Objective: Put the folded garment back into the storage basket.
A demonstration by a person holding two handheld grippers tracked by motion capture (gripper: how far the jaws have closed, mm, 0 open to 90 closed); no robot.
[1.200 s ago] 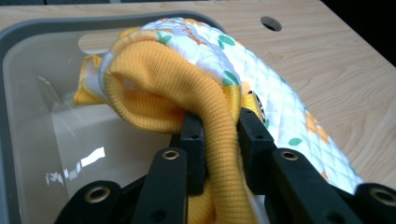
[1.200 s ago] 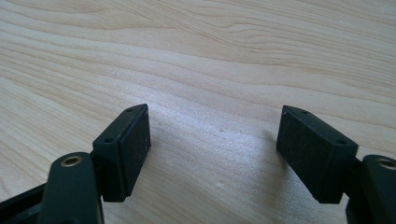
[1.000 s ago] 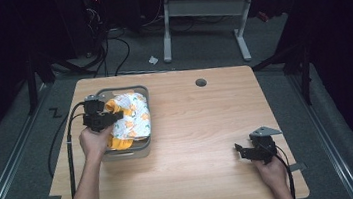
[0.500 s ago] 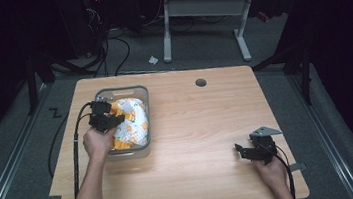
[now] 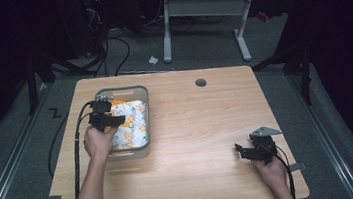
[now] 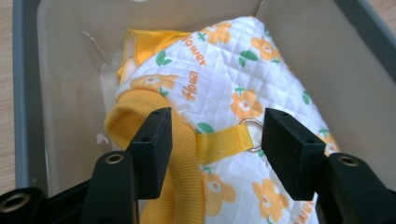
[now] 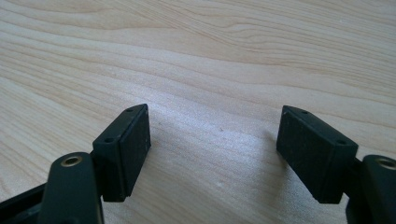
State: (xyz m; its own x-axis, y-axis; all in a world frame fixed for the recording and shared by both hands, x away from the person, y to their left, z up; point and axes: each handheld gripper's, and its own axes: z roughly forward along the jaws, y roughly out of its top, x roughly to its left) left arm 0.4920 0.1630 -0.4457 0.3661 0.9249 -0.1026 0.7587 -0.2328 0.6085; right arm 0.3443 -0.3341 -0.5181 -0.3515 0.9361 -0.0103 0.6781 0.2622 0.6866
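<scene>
Reaching into the grey bin (image 5: 144,114) near the bench's (image 5: 203,126) far left corner, the left hand-held gripper (image 5: 112,119) hangs over a quilted white garment (image 5: 132,124) printed with orange flowers. In the left gripper view its jaws stand wide apart and hold nothing; between them lie a yellow strap (image 6: 219,144) and the small metal ring (image 6: 252,134) it ends in, both sewn to the garment (image 6: 243,84). A yellow ribbed cuff (image 6: 182,163) curls just beside the left jaw, and whether the jaw touches it cannot be told. The garment's lower part is cut off by the bottom of that view, and its far end is folded under, so its full shape stays unclear. A scrap of clear plastic (image 6: 100,51) sits against the bin's (image 6: 28,93) inner wall, hard to make out. From above, the left hand (image 5: 99,141) covers the bin's near left rim.

Near the bench's near right corner, the right hand-held gripper (image 5: 243,151) rests low over bare wood, held by the right hand (image 5: 271,169), which the bottom edge partly cuts off. In the right gripper view its jaws are spread wide with nothing between them but wood grain (image 7: 215,93).
</scene>
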